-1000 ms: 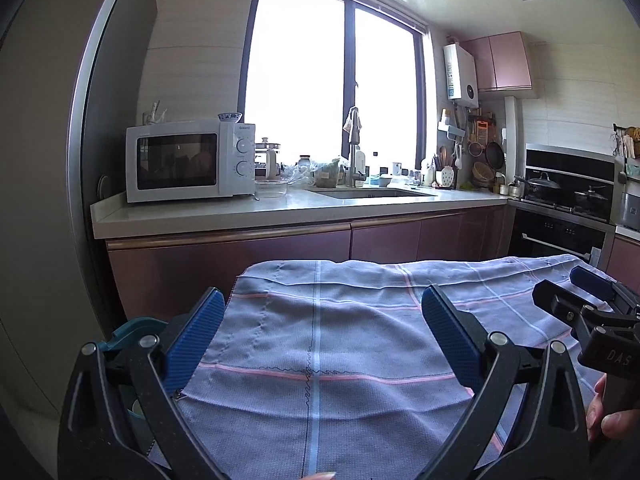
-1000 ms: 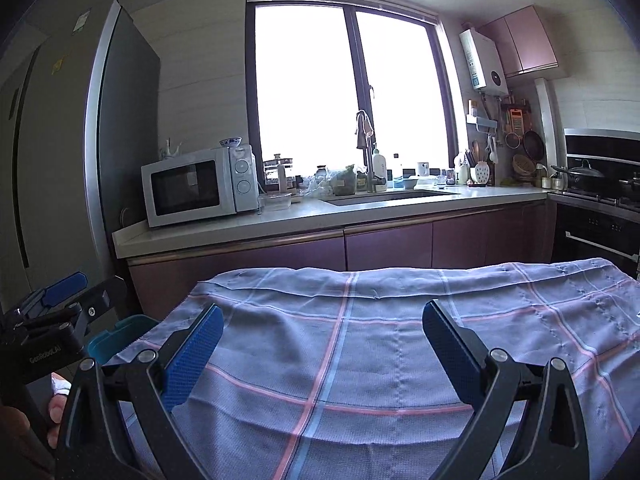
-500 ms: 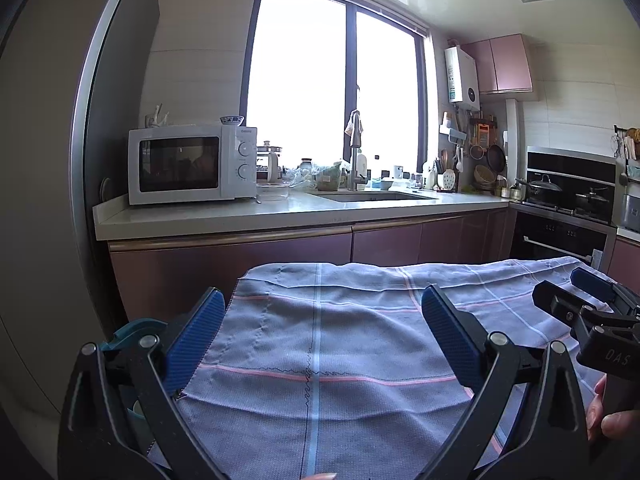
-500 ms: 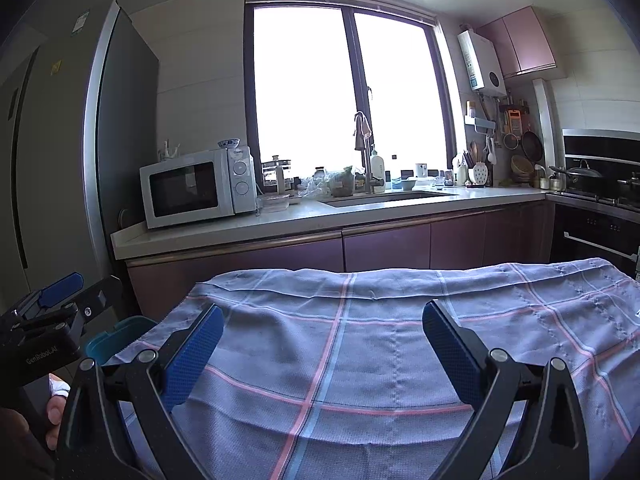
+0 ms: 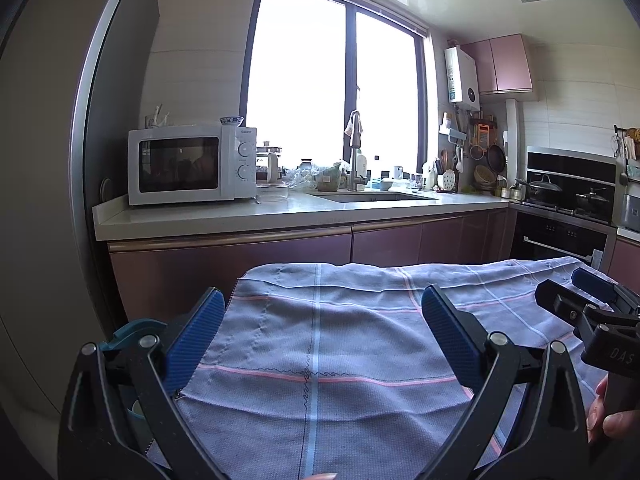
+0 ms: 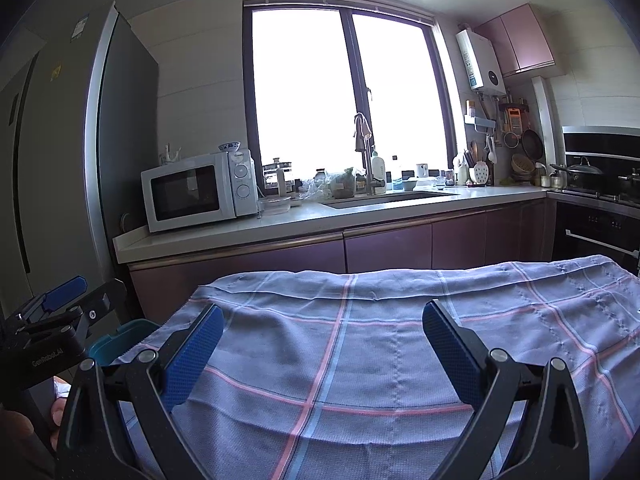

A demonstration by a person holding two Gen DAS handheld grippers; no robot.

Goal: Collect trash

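Change over the last second was slight: I noted only a small drift of both views, with the white microwave oven [image 5: 192,164] sitting a little differently in frame, and the checked blue-grey cloth with pink and pale-blue lines [image 5: 328,344] lying as before. I judged that no step of the collection had begun.

My left gripper [image 5: 320,340] hovered above the cloth with its blue-padded jaws spread wide and nothing between them. My right gripper [image 6: 322,344] was likewise agape and empty over the same cloth. Each showed at the edge of the other's view, well apart.

Trash: I saw none on the cloth in either view. The only candidate was the crumpled clear plastic bag [image 6: 316,188] on the pale stone counter [image 6: 304,220], beside the sink, well away from both tools; whether it was rubbish I could not tell.

Containers: a teal plastic bin [image 6: 120,338] stood low at the cloth's left edge, partly hidden by the left gripper; its contents were not visible. A clear glass dish [image 5: 272,191] sat just beside the microwave oven, apparently empty.
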